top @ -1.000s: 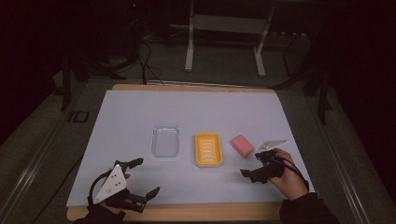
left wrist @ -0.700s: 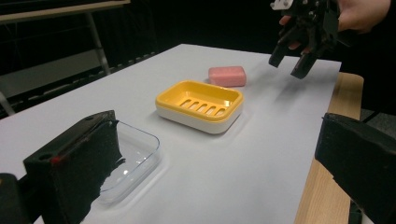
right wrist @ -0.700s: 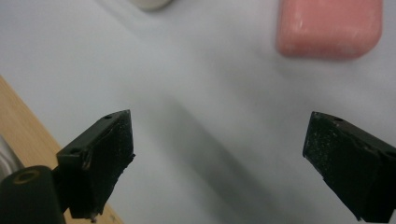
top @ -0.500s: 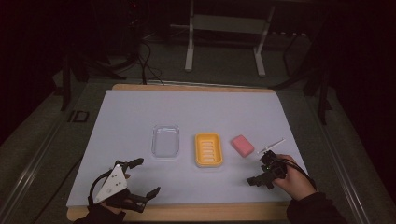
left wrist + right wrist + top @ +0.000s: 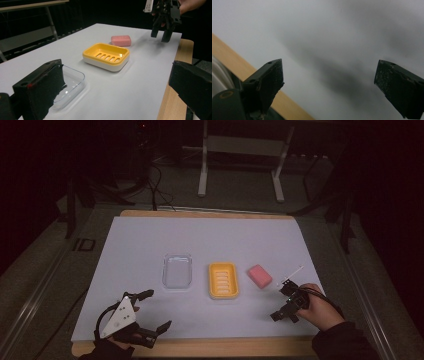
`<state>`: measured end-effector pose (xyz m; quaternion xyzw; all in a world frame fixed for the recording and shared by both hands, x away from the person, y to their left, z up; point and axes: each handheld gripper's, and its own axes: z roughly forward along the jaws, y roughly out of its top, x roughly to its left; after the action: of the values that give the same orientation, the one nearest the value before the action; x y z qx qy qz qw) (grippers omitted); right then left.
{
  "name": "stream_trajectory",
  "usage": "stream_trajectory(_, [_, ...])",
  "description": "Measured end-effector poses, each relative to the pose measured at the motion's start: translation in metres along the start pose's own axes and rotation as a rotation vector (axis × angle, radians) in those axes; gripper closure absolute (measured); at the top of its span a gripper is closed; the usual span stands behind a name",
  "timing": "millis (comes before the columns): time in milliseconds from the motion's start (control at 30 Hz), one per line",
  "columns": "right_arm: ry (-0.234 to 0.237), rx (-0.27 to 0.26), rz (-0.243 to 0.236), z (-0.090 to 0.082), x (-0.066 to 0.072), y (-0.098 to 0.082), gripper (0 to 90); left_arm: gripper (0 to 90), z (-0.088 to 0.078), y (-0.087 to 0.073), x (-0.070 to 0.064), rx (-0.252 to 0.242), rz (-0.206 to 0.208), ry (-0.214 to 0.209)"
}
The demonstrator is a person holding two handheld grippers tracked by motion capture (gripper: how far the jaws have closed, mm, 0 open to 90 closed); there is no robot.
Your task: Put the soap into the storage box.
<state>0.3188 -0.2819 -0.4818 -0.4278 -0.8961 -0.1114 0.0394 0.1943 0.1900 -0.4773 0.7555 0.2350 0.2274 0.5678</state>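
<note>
White-topped table (image 5: 150,245) with wooden edge, dark room behind, metal stand legs beyond the far edge. Left gripper (image 5: 150,312) at the near left corner, jaws wide apart, nothing between them, grey three-cornered plate on top. Right gripper (image 5: 285,307) at the near right, held tilted downward over the bare surface, jaws apart and empty. Pink soap bar (image 5: 260,275) just ahead and slightly inward of the right jaws, near but not touching. Yellow soap dish (image 5: 223,280) between soap and clear plastic lid (image 5: 177,270), both well ahead of the left jaws. From the left gripper view: slotted yellow insert of the soap dish (image 5: 106,56) seated on a white base, a detail not legible from above; clear plastic lid (image 5: 72,83) partly behind the left-hand jaw; pink soap bar (image 5: 121,40) beyond the dish; right gripper (image 5: 162,33) hanging jaws-down above the surface past the soap, clear of it. From the right gripper view: blurred white surface between the spread jaws, strip of wooden edge (image 5: 239,62) by one jaw; soap, dish and lid outside its frame.
</note>
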Motion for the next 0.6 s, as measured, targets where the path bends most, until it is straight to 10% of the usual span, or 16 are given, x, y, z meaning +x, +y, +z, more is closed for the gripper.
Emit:
stream_trajectory(300, [-0.029,0.162,-0.087,0.002,-0.006,0.005,8.8,0.6,0.000,0.000,0.000,0.000,-0.001,0.000])
stream_trajectory(600, [-0.002,0.251,-0.056,-0.001,-0.021,0.012,8.8,0.6,0.001,0.000,0.000,0.002,0.000,-0.002])
